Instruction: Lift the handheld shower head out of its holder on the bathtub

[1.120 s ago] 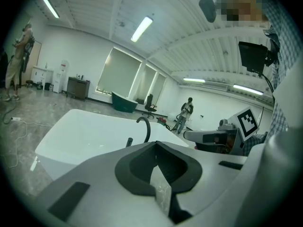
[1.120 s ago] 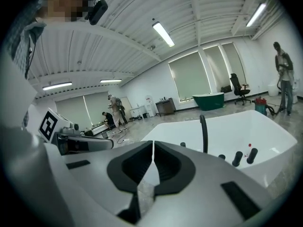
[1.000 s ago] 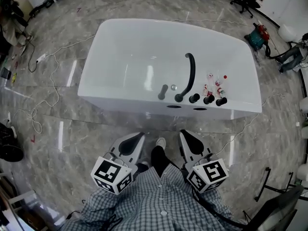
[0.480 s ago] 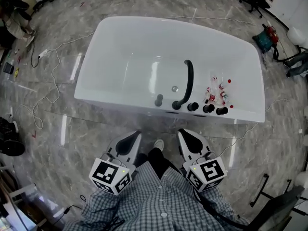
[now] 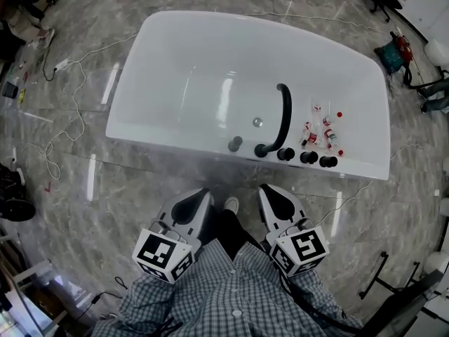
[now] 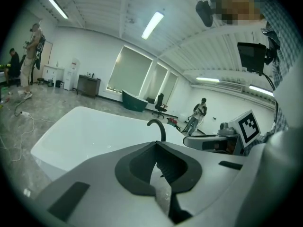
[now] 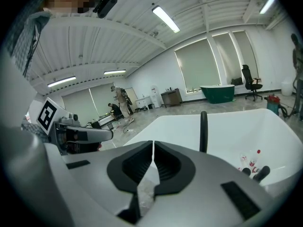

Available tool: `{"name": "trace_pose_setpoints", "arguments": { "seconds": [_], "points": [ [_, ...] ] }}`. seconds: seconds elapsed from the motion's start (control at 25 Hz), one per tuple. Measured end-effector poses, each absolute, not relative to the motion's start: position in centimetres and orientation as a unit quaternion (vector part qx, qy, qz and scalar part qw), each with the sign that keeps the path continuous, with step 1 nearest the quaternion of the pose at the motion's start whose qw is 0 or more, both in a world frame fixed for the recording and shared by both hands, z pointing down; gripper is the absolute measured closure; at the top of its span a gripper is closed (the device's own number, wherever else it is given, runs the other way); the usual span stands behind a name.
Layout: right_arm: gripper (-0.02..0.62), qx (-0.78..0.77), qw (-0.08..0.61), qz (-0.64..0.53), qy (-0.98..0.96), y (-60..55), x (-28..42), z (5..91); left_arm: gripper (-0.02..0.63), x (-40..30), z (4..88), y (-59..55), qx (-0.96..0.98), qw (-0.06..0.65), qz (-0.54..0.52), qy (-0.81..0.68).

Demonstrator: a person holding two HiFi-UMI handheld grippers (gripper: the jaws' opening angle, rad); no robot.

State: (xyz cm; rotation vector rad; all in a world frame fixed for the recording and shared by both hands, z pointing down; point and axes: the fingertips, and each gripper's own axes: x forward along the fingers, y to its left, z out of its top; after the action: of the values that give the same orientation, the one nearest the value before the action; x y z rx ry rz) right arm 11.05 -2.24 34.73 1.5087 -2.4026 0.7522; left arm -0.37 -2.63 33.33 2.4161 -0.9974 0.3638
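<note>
**Inspector:** Noted: left gripper [image 5: 203, 197] and right gripper [image 5: 266, 190] both closed, empty, well short of the bathtub [image 5: 161, 135]. The shower head [image 5: 235, 144] sits on the near rim, beside the spout [image 5: 283, 114].

**Operator:** Recommendation: open one gripper before reaching, then lift straight up.

Floor [image 5: 84, 188] I'm looking down at is glossy grey marble tile with light glare streaks. A big white bathtub [image 5: 161, 83] sits straight on it, long side toward me. Left of the tub, a thin white cable [image 5: 59, 135] loops across the tiles up to a power strip [image 5: 62, 64]. Another white cable [image 5: 351, 195] snakes off the tub's right end. A green and red machine [image 5: 394, 51] is parked on the tiles far right, and one white shoe [image 5: 231, 206] is planted just short of the tub.
</note>
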Motion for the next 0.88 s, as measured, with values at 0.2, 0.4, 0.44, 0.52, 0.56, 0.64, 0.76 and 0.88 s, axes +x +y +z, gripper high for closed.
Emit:
{"name": "trace_pose_setpoints", "arguments": {
  "seconds": [0.2, 0.4, 0.44, 0.52, 0.56, 0.64, 0.76, 0.88],
  "points": [
    [0.577, 0.511, 0.113, 0.235, -0.819, -4.7, 10.4, 35.6, 0.604, -2.2, 35.3, -3.9, 0.889, 0.227, 0.167, -0.362],
    [0.577, 0.501, 0.132, 0.235, -0.822, -6.4, 9.5, 37.3, 0.604, -2.7, 36.1, -6.0, 0.894, 0.229, 0.16, -0.35],
    [0.577, 0.502, 0.135, 0.237, -0.821, -6.6, 9.4, 37.7, 0.604, -2.8, 36.2, -6.4, 0.894, 0.232, 0.156, -0.35],
    [0.577, 0.502, 0.142, 0.237, -0.819, -6.9, 9.0, 38.6, 0.604, -3.2, 36.6, -7.1, 0.892, 0.239, 0.15, -0.354],
    [0.577, 0.502, 0.145, 0.237, -0.819, -7.1, 8.9, 39.0, 0.604, -3.4, 36.9, -7.3, 0.89, 0.242, 0.148, -0.356],
    [0.577, 0.503, 0.15, 0.24, -0.817, -7.4, 8.8, 39.9, 0.604, -3.7, 37.6, -7.8, 0.888, 0.247, 0.149, -0.359],
    [0.577, 0.502, 0.158, 0.24, -0.816, -8.0, 8.9, 41.4, 0.604, -3.8, 38.7, -8.3, 0.888, 0.248, 0.157, -0.355],
    [0.577, 0.497, 0.159, 0.237, -0.819, -8.9, 8.6, 42.6, 0.604, -4.1, 39.9, -8.7, 0.889, 0.248, 0.166, -0.347]
  ]
}}
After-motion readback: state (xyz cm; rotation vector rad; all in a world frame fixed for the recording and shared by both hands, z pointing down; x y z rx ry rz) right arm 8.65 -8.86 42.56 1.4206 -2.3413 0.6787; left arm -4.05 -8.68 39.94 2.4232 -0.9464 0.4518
